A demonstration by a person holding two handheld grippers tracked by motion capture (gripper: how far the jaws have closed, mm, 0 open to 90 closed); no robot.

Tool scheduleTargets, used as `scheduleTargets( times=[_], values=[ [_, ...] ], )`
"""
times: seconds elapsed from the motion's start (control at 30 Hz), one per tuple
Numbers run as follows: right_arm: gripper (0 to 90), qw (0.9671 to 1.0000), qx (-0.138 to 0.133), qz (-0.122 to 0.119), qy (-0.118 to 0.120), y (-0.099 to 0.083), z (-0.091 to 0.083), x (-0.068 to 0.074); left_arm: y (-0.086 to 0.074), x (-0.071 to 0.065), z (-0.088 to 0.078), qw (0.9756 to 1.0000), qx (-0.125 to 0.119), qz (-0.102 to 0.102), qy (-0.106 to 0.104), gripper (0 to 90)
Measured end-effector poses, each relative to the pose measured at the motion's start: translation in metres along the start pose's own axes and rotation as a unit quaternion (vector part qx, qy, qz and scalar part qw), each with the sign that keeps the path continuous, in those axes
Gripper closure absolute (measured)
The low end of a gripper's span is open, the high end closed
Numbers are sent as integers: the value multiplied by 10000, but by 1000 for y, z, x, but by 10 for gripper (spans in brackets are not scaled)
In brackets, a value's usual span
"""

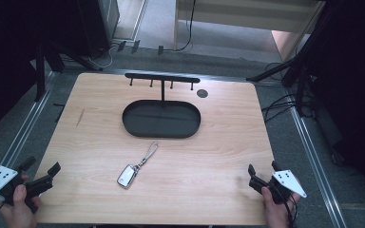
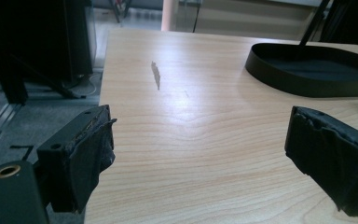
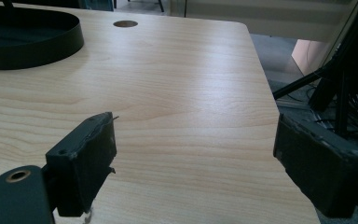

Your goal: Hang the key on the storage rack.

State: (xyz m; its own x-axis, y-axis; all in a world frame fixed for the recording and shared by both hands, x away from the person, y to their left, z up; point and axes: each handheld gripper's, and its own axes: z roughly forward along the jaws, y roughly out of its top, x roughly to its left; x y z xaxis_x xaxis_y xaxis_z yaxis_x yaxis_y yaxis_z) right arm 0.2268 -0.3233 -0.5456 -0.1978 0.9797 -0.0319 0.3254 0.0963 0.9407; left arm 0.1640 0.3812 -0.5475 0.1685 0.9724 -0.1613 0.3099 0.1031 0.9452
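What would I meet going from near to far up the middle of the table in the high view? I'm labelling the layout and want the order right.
Key fob with its strap → oval black tray → black hook rail standing at the tray's far side.

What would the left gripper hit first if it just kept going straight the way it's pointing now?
Probably nothing soon. The open left gripper faces bare table, with the black tray off to the right of its line. Depth is hard to judge, so that's tentative.
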Motion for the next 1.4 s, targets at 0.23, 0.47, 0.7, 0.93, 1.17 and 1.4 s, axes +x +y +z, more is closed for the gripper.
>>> scheduleTargets(
  times=[0.23, 0.47, 0.7, 0.93, 1.17, 1.4],
  values=[
    [129, 10000, 13, -22, 18, 0, 0, 0, 14, -19, 4, 9999, -61, -46, -151, 80],
    [129, 10000, 5, -24, 9, 0, 0, 0, 30, -48, 12, 9991, 220, 293, -196, 81],
    [130, 10000, 3, -9, -3, 0, 0, 0, 44, -74, 21, 9946, 661, 718, -357, 81],
    [129, 10000, 5, 9, -20, 0, 0, 0, 59, -99, 34, 9864, 1137, 1031, -585, 81],
    [129, 10000, 5, 20, -20, 0, 0, 0, 76, -127, 56, 9695, 1890, 1386, -714, 80],
    [130, 10000, 0, 19, -15, 0, 0, 0, 79, -145, 72, 9538, 2433, 1597, -743, 70]
  ],
)
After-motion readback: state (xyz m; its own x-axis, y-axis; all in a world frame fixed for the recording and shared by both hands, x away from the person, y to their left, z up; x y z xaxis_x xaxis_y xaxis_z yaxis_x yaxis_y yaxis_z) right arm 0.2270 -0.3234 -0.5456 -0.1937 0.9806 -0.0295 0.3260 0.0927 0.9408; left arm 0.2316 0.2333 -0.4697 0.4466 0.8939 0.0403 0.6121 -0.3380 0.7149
